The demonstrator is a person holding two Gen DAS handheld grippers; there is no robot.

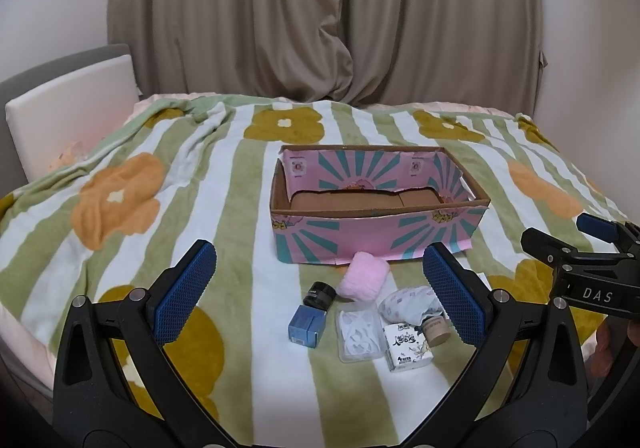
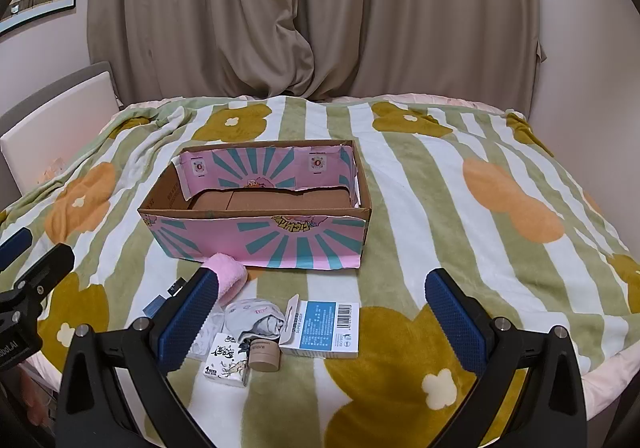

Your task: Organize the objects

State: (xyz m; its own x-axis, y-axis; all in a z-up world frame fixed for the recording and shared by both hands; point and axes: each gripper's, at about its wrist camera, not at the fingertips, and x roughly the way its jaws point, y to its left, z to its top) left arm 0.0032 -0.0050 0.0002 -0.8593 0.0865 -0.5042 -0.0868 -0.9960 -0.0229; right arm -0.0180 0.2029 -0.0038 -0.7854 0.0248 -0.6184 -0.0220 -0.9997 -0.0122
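Note:
A pink and teal cardboard box (image 1: pixel 376 238) (image 2: pixel 264 240) stands open on the bed, nothing visible inside. In front of it lie a pink fluffy roll (image 1: pixel 362 278) (image 2: pixel 230 274), a black jar (image 1: pixel 319 293), a blue carton (image 1: pixel 306 324), a clear plastic case (image 1: pixel 358 332), a rolled white cloth (image 1: pixel 404 304) (image 2: pixel 256 318), a tissue pack (image 1: pixel 408 346) (image 2: pixel 226 362), a brown tub (image 1: pixel 436 330) (image 2: pixel 264 356) and a blue-white card box (image 2: pixel 324 328). My left gripper (image 1: pixel 320 288) is open above the items. My right gripper (image 2: pixel 320 304) is open over the card box.
A green-striped flower blanket (image 1: pixel 200 208) (image 2: pixel 460 216) covers the bed. Beige curtains (image 1: pixel 320 8) hang behind. A white headboard (image 1: pixel 68 108) is at the left. The right gripper's body (image 1: pixel 592 272) shows at the right in the left wrist view.

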